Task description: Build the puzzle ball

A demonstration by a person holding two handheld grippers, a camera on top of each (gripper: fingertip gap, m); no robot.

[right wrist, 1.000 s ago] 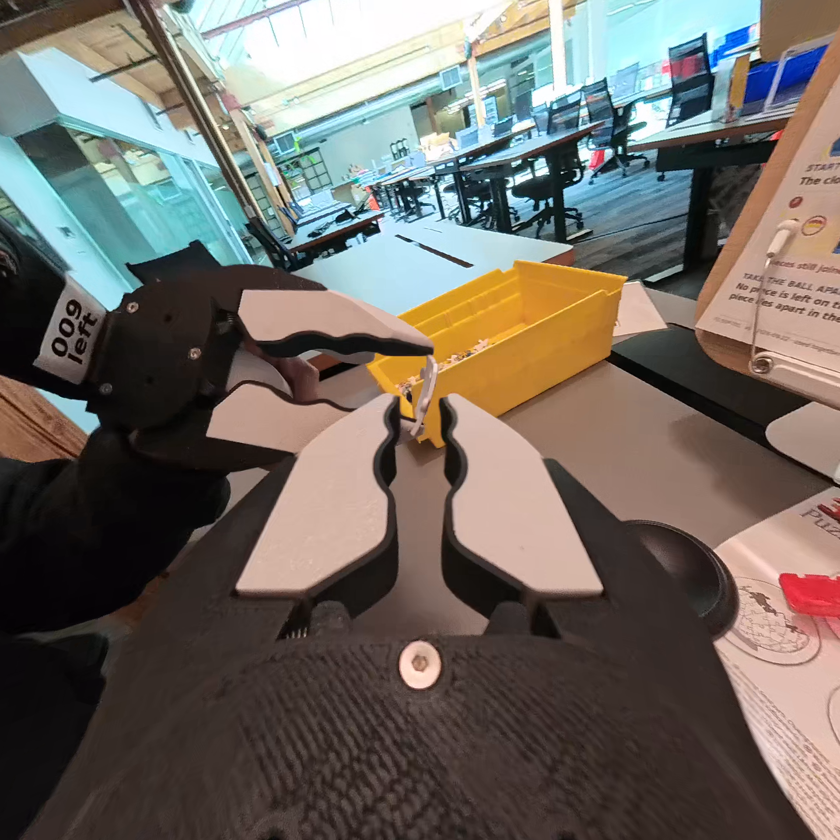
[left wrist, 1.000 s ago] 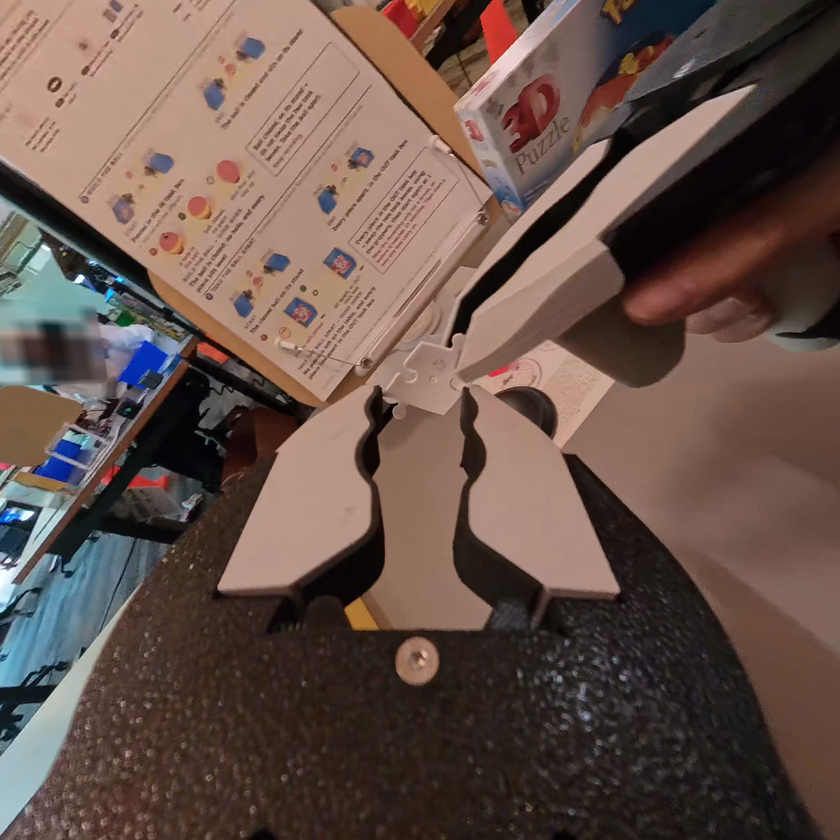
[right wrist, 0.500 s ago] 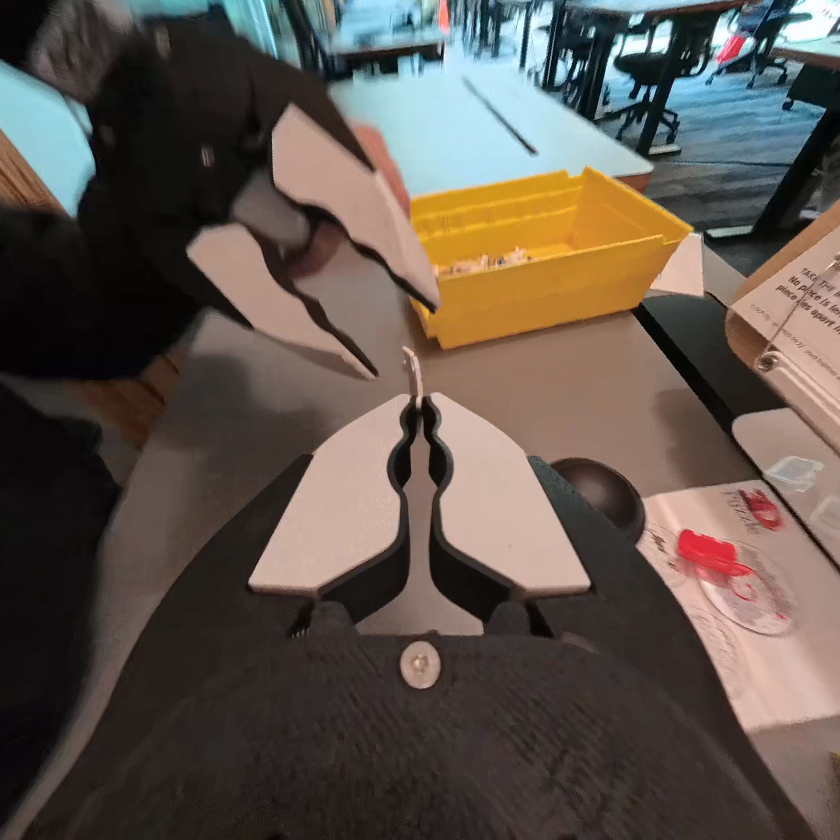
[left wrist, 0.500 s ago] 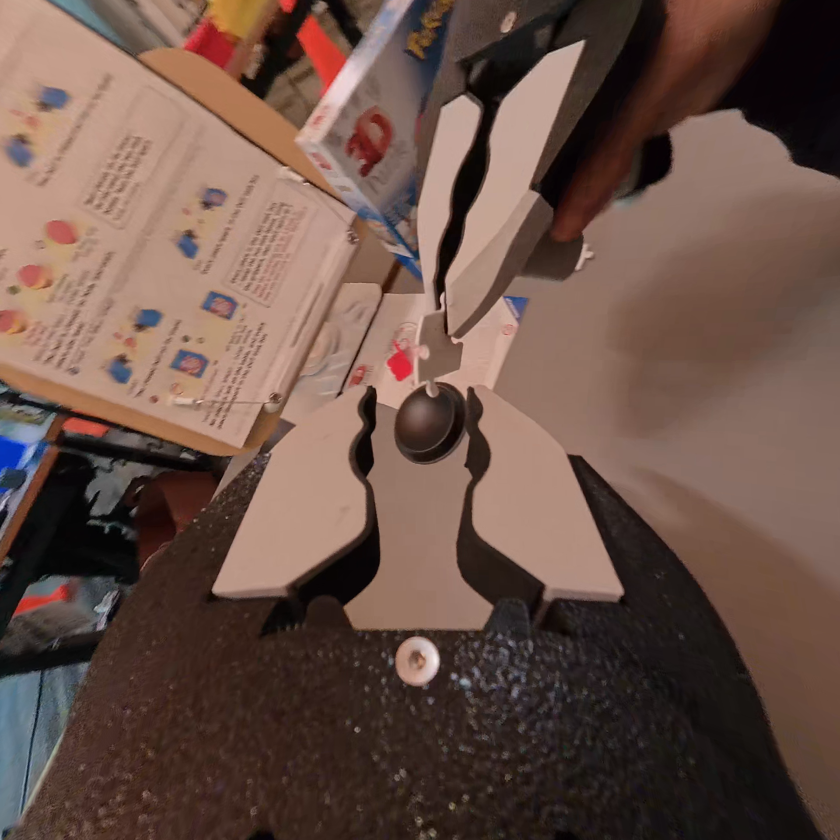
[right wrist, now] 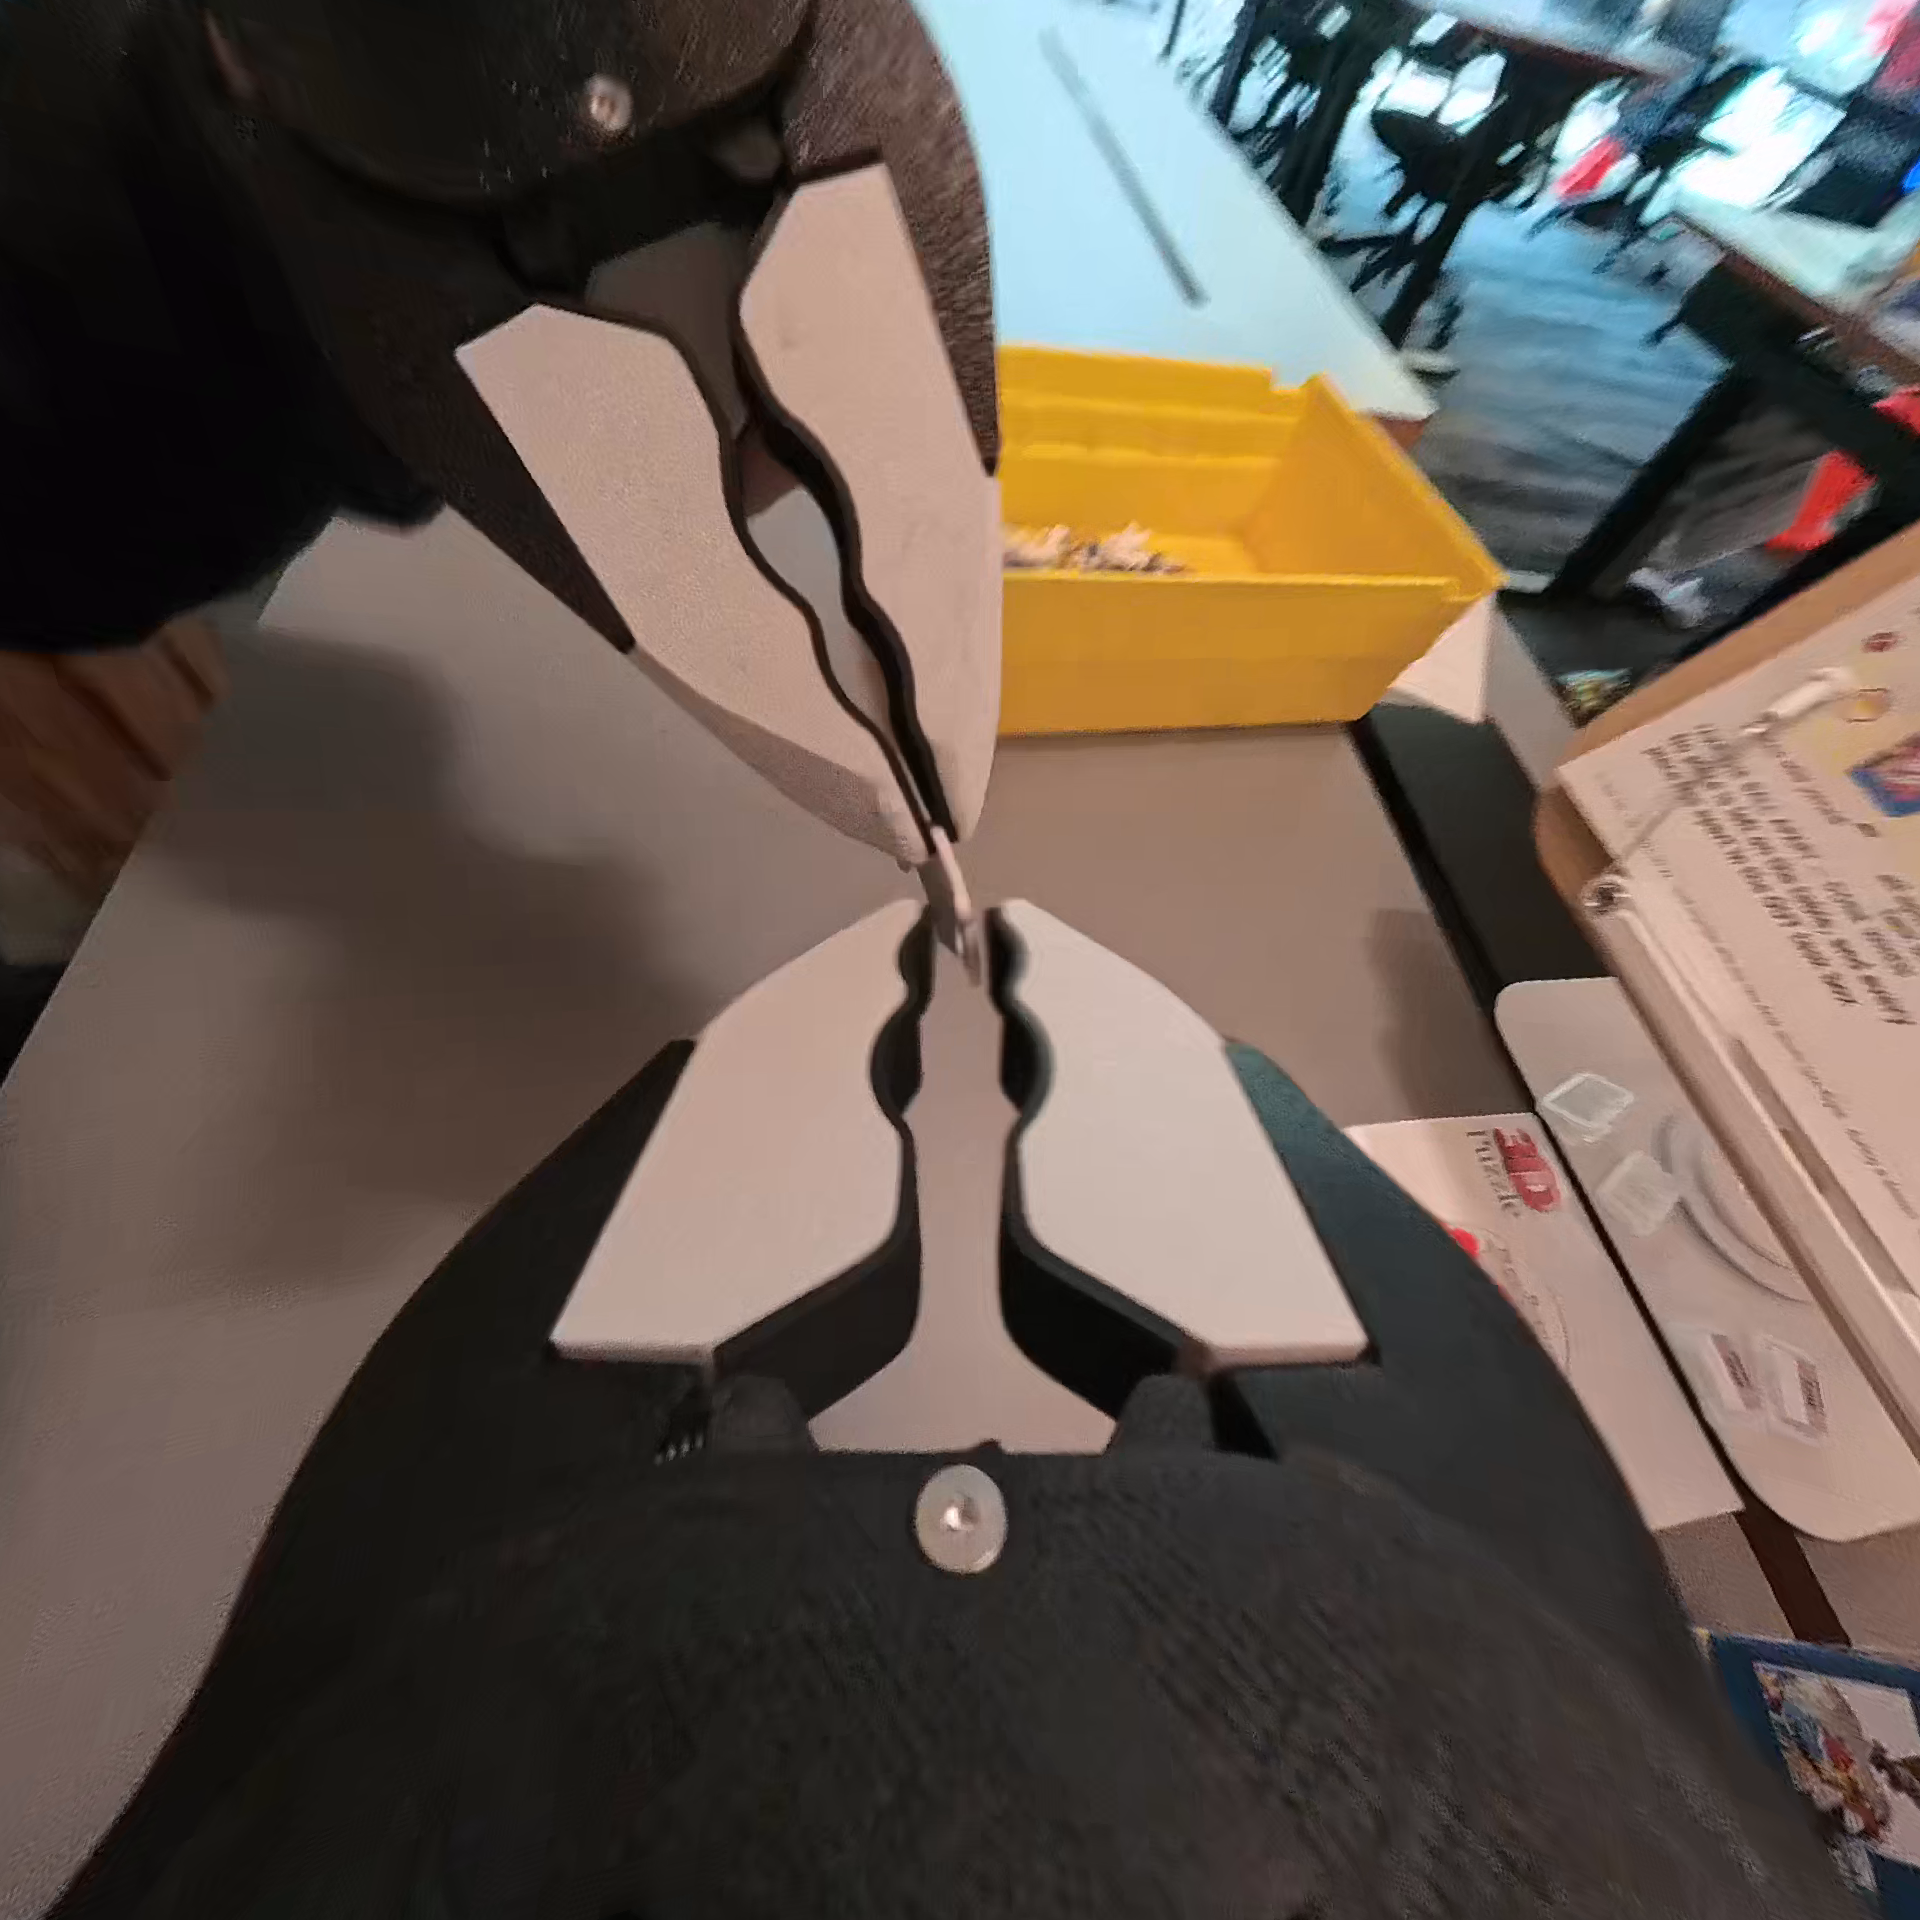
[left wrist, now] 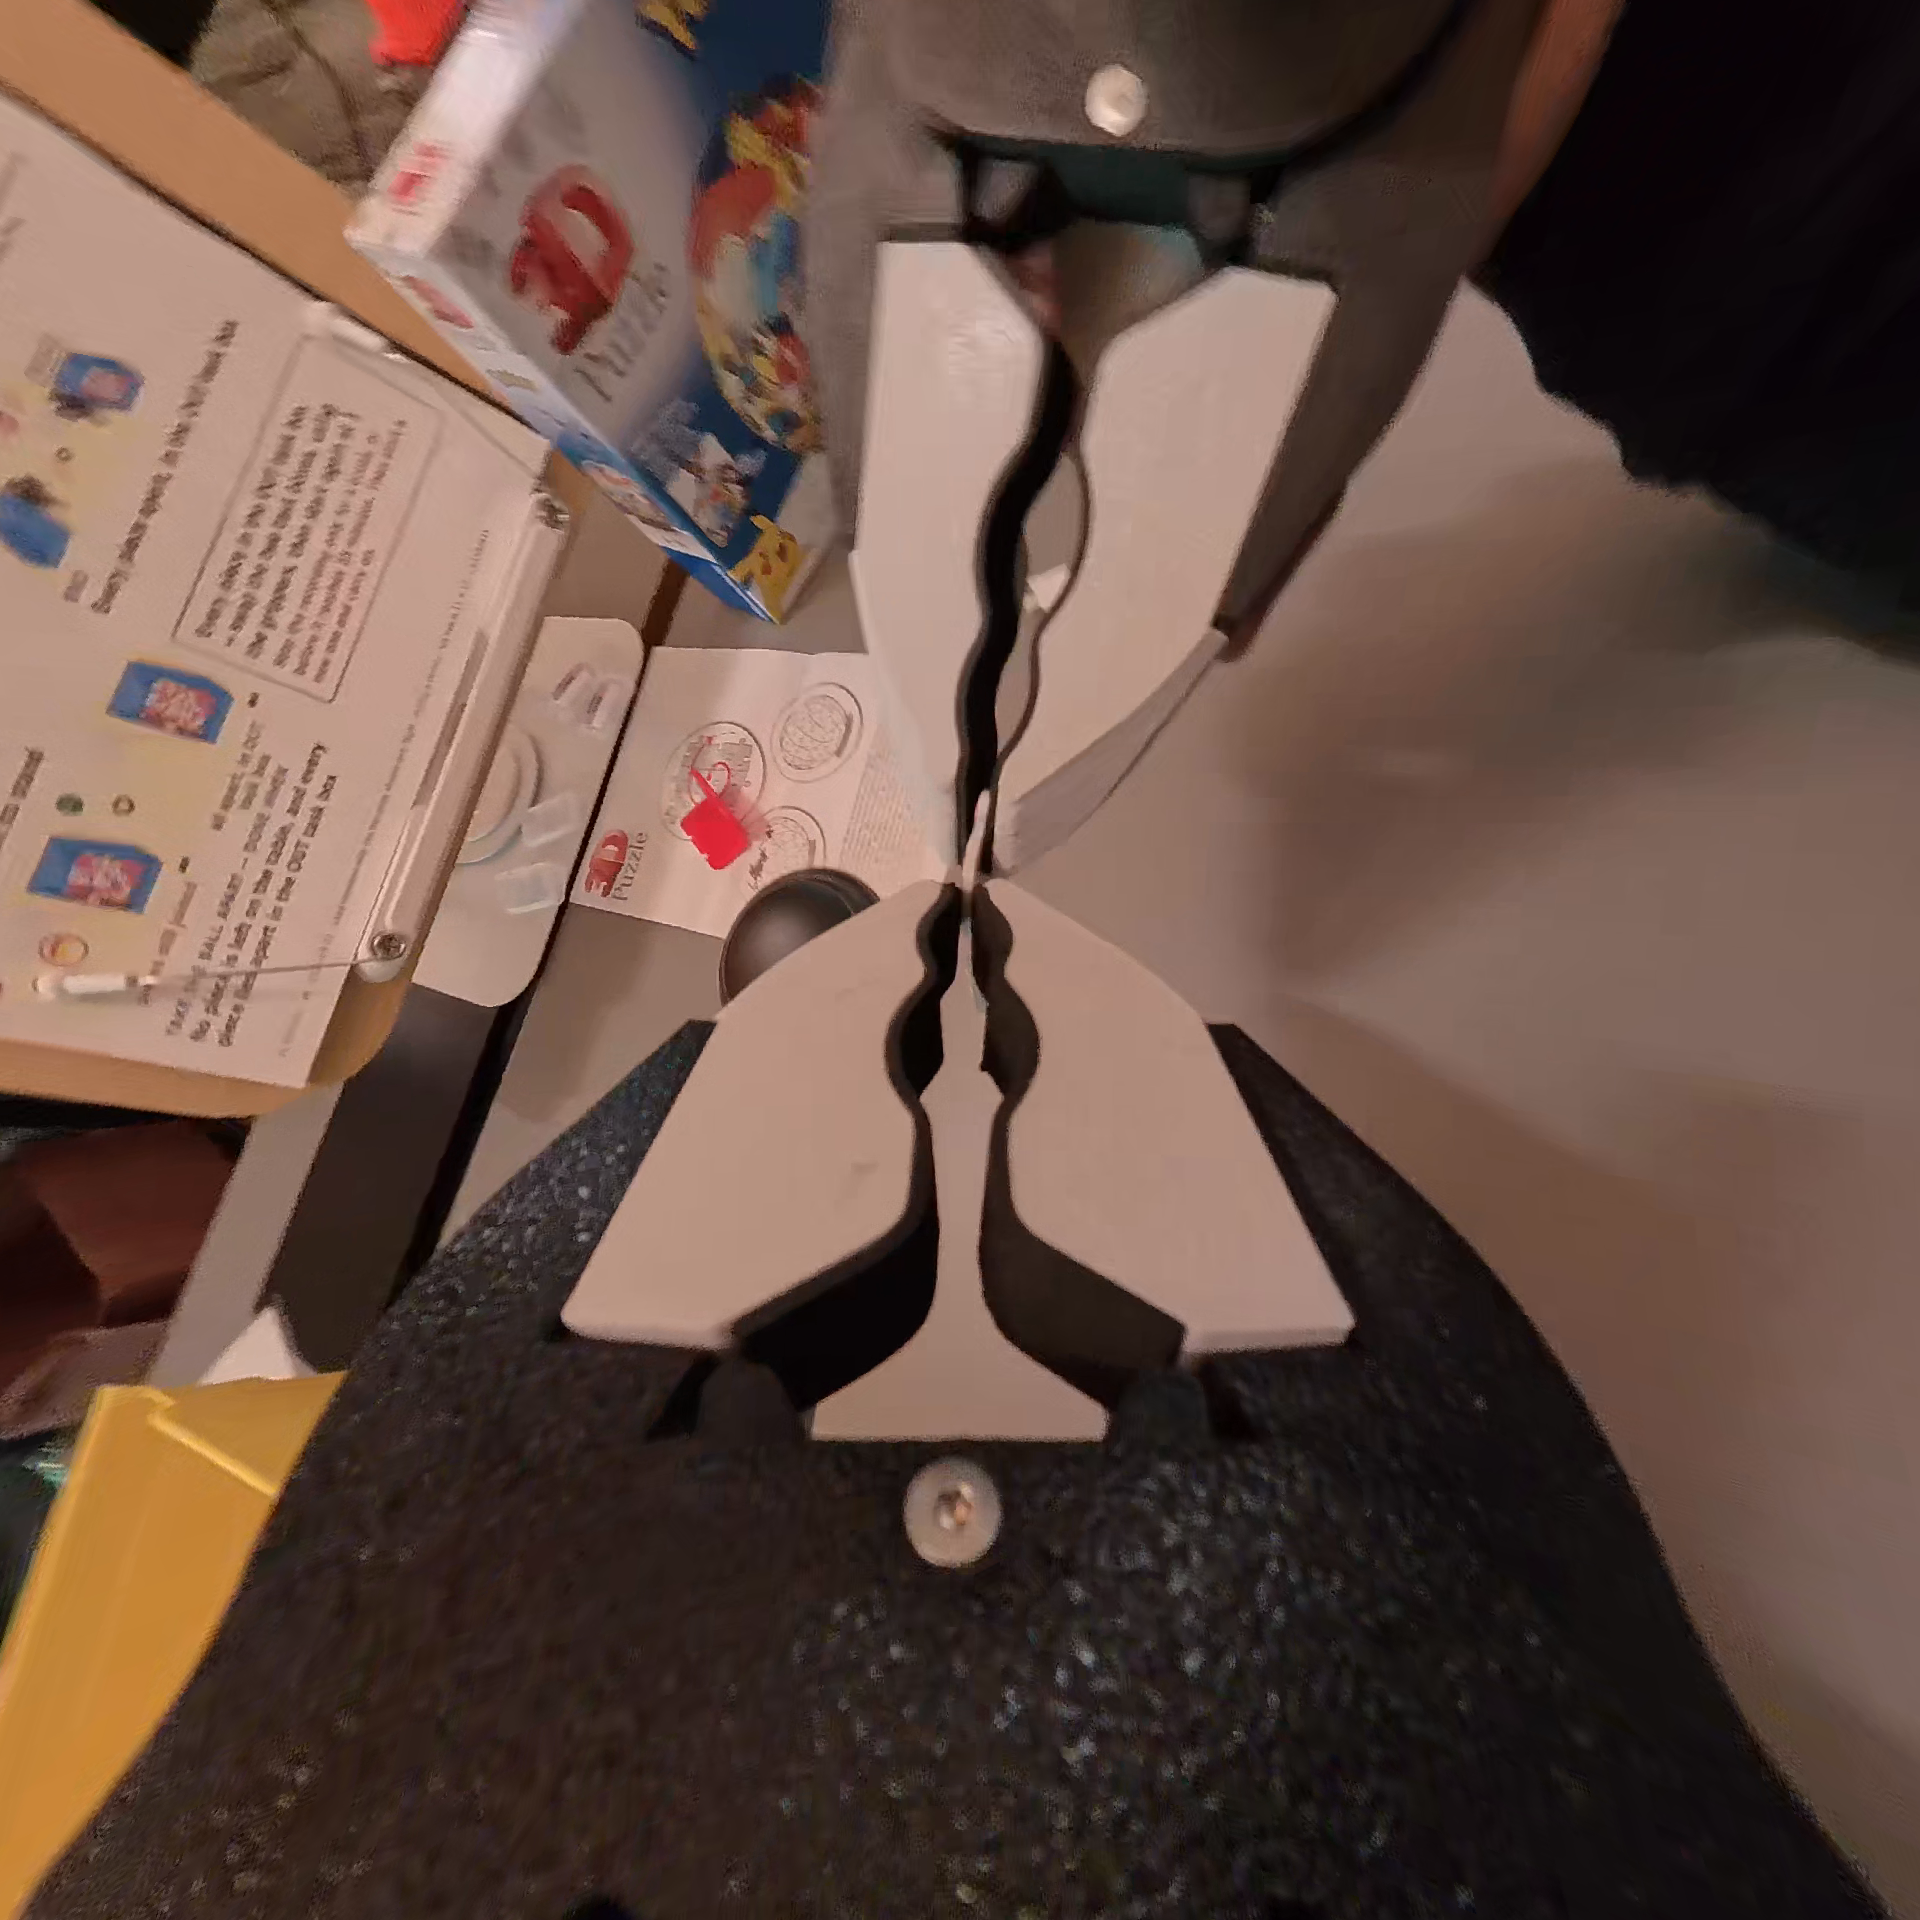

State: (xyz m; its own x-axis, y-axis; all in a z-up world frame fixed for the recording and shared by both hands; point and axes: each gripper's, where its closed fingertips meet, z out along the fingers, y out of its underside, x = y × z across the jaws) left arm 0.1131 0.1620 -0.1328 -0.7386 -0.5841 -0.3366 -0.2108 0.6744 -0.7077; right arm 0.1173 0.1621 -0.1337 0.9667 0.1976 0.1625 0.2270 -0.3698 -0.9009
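Observation:
A small white puzzle piece (right wrist: pixel 951 896) hangs edge-on above the grey table (right wrist: pixel 416 935), caught between both grippers. My left gripper (left wrist: pixel 964 906) is shut on the piece (left wrist: pixel 977 836). In the right wrist view it comes down from the top (right wrist: pixel 930 844). My right gripper (right wrist: pixel 958 916) faces it tip to tip, fingers a narrow gap apart with the piece's lower end tilted between them. In the left wrist view it enters from above (left wrist: pixel 987 821). A black round stand (left wrist: pixel 790 925) and a red piece (left wrist: pixel 715 831) lie on the table beyond.
A yellow bin (right wrist: pixel 1226 623) with loose pieces stands at the table's far side. An instruction board (right wrist: pixel 1766 883), a white plastic tray (right wrist: pixel 1662 1247), a leaflet (left wrist: pixel 831 769) and the puzzle box (left wrist: pixel 623 291) crowd one edge of the table. My two grippers' fingertips are within a few centimetres of each other.
My left gripper has closed from open onto the piece held by the right gripper. Both grippers have swung to face each other tip to tip. The right fingers stand slightly wider apart than before.

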